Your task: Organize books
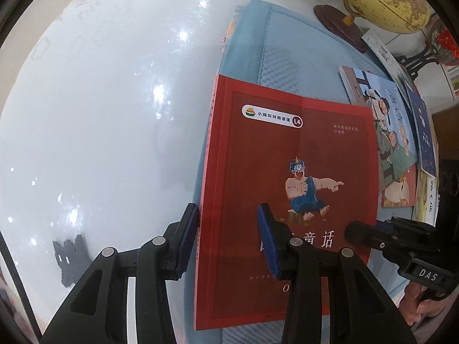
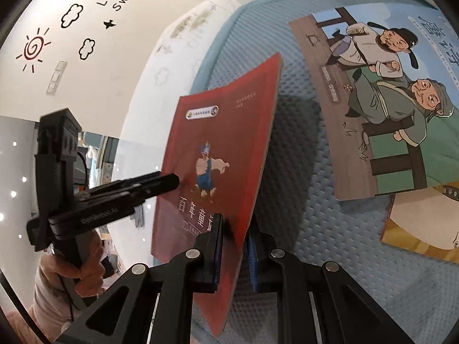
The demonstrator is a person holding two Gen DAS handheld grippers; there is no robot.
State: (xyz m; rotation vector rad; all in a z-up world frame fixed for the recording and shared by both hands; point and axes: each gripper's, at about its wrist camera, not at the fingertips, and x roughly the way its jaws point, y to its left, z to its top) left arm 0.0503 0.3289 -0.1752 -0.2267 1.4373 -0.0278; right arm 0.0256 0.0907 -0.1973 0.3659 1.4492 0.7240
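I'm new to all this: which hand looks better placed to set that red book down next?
The right. The right gripper is already clamped on the red book, lifting it tilted above the blue mat. The left gripper only straddles the book's left edge, not visibly pinching it.

- The red book (image 1: 289, 200) is showing a smooth paper cover with a slight sheen, bending softly like thin card.
- The blue mat (image 2: 330, 258) is looking like woven mesh cloth, dimpled and matt, with a smoother piped edge.
- The white tabletop (image 1: 100, 129) is gleaming, hard and glossy, throwing back lamp spots.
- The right gripper (image 2: 233, 250) is showing matt black plastic arms, silvery metal pins and ribbed blue pads (image 2: 252, 258).
- The globe's base (image 1: 335, 21) is looking like dark polished wood.
- The illustrated book (image 2: 381, 100) is looking like smooth printed paper.
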